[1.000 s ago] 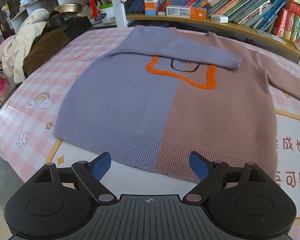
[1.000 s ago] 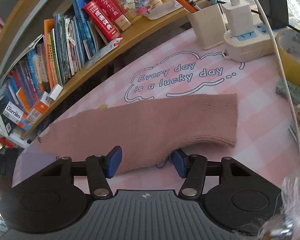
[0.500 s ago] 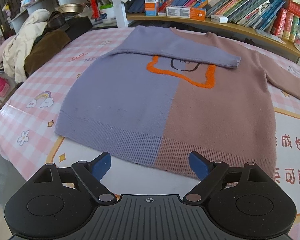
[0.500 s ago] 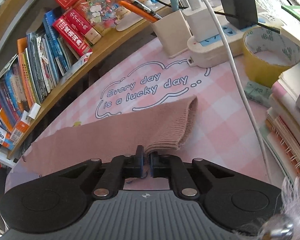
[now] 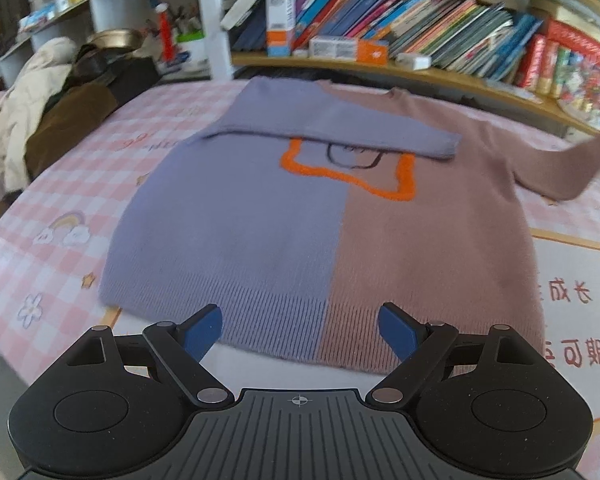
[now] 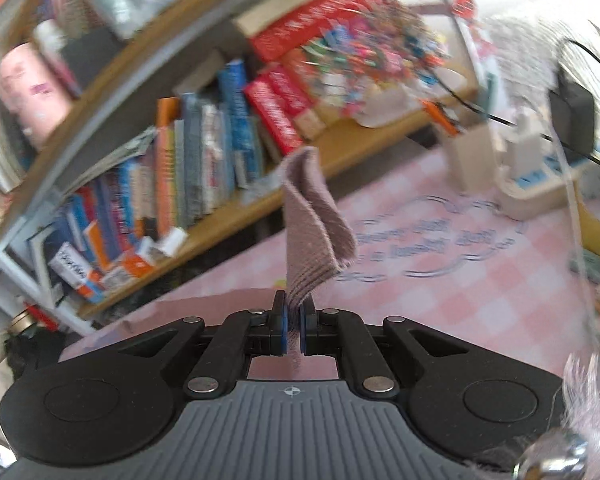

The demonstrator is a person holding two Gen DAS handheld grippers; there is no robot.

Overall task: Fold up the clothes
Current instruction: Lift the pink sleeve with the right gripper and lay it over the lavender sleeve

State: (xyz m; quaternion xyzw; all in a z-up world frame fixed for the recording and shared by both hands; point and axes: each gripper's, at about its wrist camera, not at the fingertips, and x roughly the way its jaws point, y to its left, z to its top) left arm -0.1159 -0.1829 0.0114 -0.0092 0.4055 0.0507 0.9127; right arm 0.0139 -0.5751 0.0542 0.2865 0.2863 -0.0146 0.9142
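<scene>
Left wrist view: our left tool (image 5: 300,326) hangs wide open and empty just above the hem of the sweater (image 5: 320,220), which lies flat on the pink checked desk (image 5: 60,216) with its purple sleeve (image 5: 340,128) folded across the chest. Our right tool (image 6: 293,330) is clamped tight on the brown sleeve (image 6: 312,232) cuff, raised off the desk before the bookshelf (image 6: 204,168).

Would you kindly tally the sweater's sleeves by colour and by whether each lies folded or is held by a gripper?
Purple sleeve, folded flat across the sweater's chest: 1
Brown sleeve, lifted off the table, cuff pinched in the right gripper: 1
Sleeves held by the open left gripper: 0
Total sleeves: 2
</scene>
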